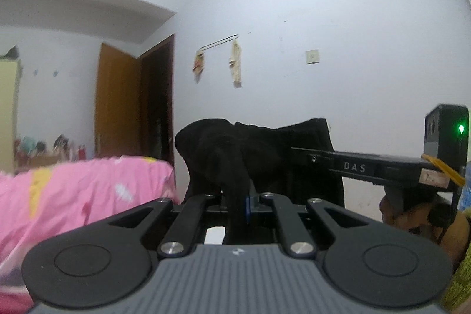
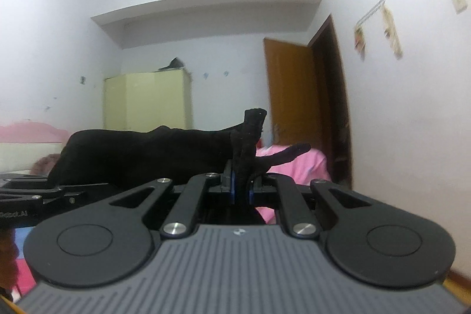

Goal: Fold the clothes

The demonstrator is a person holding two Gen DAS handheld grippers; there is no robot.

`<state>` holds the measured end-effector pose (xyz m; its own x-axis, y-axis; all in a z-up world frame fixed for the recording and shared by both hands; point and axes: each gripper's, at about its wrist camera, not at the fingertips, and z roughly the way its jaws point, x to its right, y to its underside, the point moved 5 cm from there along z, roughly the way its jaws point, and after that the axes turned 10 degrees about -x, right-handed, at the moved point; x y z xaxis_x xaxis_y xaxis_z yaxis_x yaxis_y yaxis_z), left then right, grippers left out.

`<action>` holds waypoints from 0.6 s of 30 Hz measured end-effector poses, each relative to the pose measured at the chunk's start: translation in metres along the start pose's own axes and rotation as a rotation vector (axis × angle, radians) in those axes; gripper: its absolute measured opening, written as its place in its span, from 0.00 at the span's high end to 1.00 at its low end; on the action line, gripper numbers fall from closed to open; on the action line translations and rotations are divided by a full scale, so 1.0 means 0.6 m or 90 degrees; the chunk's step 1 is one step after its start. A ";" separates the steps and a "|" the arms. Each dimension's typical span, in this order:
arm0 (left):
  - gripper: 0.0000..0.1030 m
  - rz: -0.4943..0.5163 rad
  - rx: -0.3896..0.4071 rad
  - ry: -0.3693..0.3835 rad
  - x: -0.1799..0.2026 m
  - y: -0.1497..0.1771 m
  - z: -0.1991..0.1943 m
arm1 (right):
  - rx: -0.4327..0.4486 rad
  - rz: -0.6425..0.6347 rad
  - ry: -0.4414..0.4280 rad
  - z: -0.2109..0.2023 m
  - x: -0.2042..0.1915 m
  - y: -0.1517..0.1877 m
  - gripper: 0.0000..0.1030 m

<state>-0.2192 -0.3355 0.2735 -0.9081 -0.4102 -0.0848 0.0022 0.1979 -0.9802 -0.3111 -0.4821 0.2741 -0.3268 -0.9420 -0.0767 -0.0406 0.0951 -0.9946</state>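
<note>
Both grippers held the black cloth up in the air.

The left gripper (image 1: 240, 200) pinched one end of the cloth (image 1: 259, 149) and the right gripper (image 2: 241, 187) pinched the other. The cloth stretched sideways between them, above the pink bed (image 1: 73, 190). Both hands looked about as near to it, so they would likely lay it down together.

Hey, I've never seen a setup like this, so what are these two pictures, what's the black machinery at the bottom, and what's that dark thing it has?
No robot here: a person holds a two-finger gripper in each hand, each with its own fisheye camera. One picture looks along the left gripper, the other along the right gripper. Both are shut on a black garment, lifted between them above a bed with a pink sheet. The left view also shows the right gripper from the side.
</note>
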 end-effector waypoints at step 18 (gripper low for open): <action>0.93 0.038 -0.021 0.027 0.013 -0.038 0.313 | 0.029 0.007 0.089 0.200 0.236 -0.021 0.94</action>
<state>-0.1476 -0.5100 0.2615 -0.9234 -0.3596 -0.1340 0.0428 0.2506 -0.9672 -0.2434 -0.6552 0.2672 -0.4561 -0.8862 -0.0809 0.0053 0.0882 -0.9961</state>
